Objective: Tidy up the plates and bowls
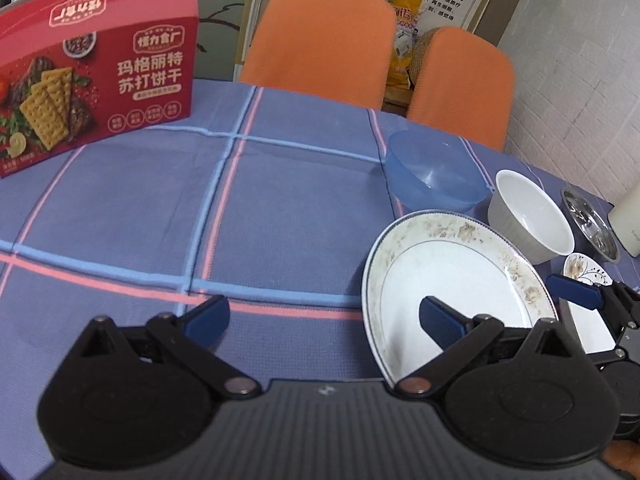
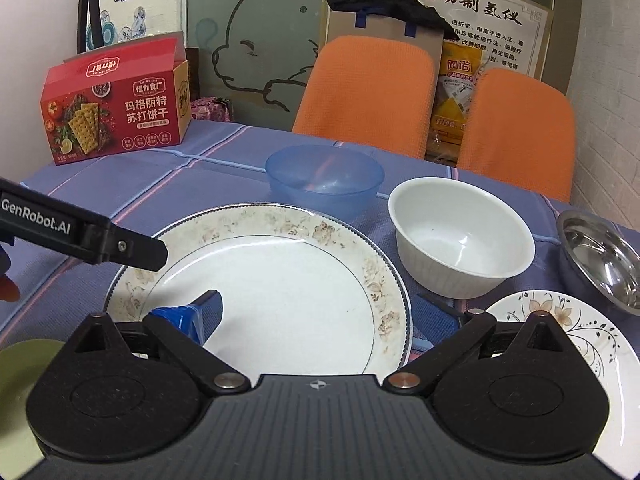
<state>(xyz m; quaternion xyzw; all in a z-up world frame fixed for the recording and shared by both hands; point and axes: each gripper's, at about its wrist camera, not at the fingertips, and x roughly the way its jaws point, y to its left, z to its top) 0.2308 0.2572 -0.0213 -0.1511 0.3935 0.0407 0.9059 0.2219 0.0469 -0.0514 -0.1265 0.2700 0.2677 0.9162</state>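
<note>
A large white plate with a faded floral rim (image 2: 280, 300) (image 1: 452, 276) lies on the checked tablecloth. My left gripper (image 1: 324, 320) is open: its right finger is over the plate's inside, its left finger over the cloth, and the plate's left rim lies between them. My right gripper (image 2: 324, 312) is open astride the plate's right rim, with its left finger inside the plate and its right finger just outside. Behind the plate stand a blue plastic bowl (image 2: 324, 180) (image 1: 434, 170) and a white bowl (image 2: 460, 232) (image 1: 530, 216). A steel bowl (image 2: 600, 256) and a small flowered saucer (image 2: 560, 332) are at the right.
A red cracker box (image 1: 96, 76) (image 2: 116, 108) stands at the table's back left. Two orange chairs (image 2: 364, 88) press against the far edge. A white cylinder (image 1: 628, 216) stands at the far right. A green object (image 2: 20, 392) shows at the lower left. Open cloth (image 1: 160, 220) stretches left of the plate.
</note>
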